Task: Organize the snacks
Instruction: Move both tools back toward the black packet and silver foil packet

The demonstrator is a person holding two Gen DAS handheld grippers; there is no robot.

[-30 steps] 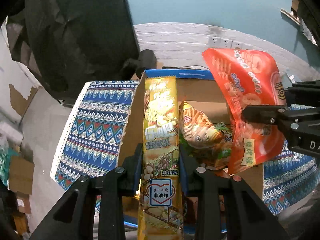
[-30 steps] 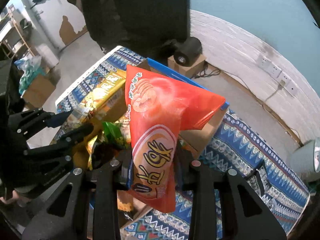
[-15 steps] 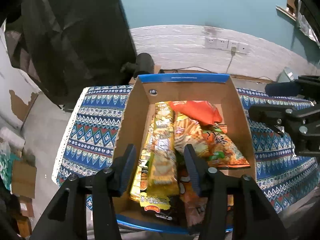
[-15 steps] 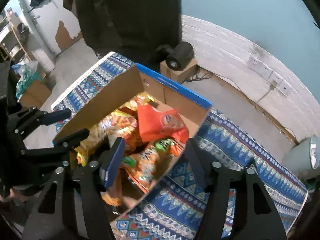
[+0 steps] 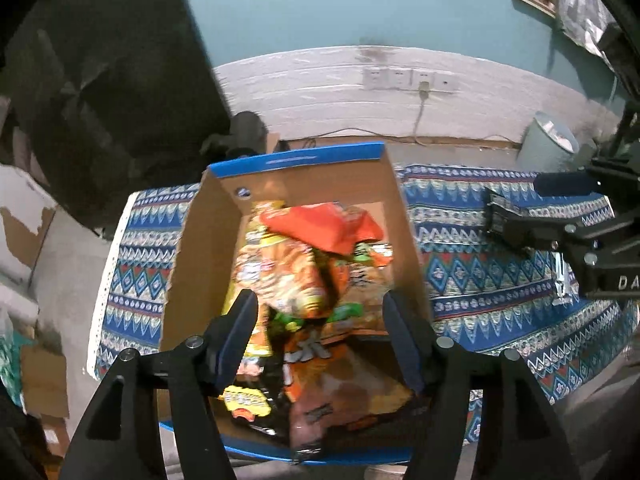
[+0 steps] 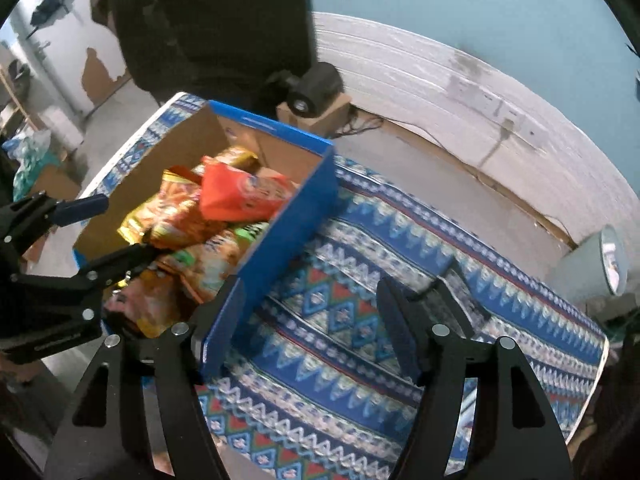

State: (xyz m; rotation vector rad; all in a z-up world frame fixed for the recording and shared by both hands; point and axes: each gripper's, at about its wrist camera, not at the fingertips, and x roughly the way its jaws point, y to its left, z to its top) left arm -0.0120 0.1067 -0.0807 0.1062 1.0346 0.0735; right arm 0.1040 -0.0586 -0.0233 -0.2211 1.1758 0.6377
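Observation:
A cardboard box with blue rims (image 5: 208, 248) (image 6: 288, 216) stands on a patterned blue cloth (image 5: 480, 280) (image 6: 360, 304). It holds several snack bags: a red bag (image 5: 324, 226) (image 6: 236, 196) lies on top near the far end, and orange and yellow bags (image 5: 280, 276) (image 6: 176, 212) lie below it. My left gripper (image 5: 320, 316) is open and empty above the near end of the box. My right gripper (image 6: 310, 300) is open and empty over the cloth, just right of the box's blue side wall. It also shows at the right edge of the left wrist view (image 5: 560, 236).
A small black flat object (image 6: 456, 292) lies on the cloth near my right fingers. A pale round bin (image 5: 548, 144) (image 6: 596, 264) stands beyond the table's right end. A black speaker on a small carton (image 6: 316, 88) sits behind the box. A white wall with sockets (image 5: 400, 80) runs behind.
Both grippers have let go: the yellow bag and the red bag dropped into the box. Both grippers opened and drew back, the right one moving right off the box.

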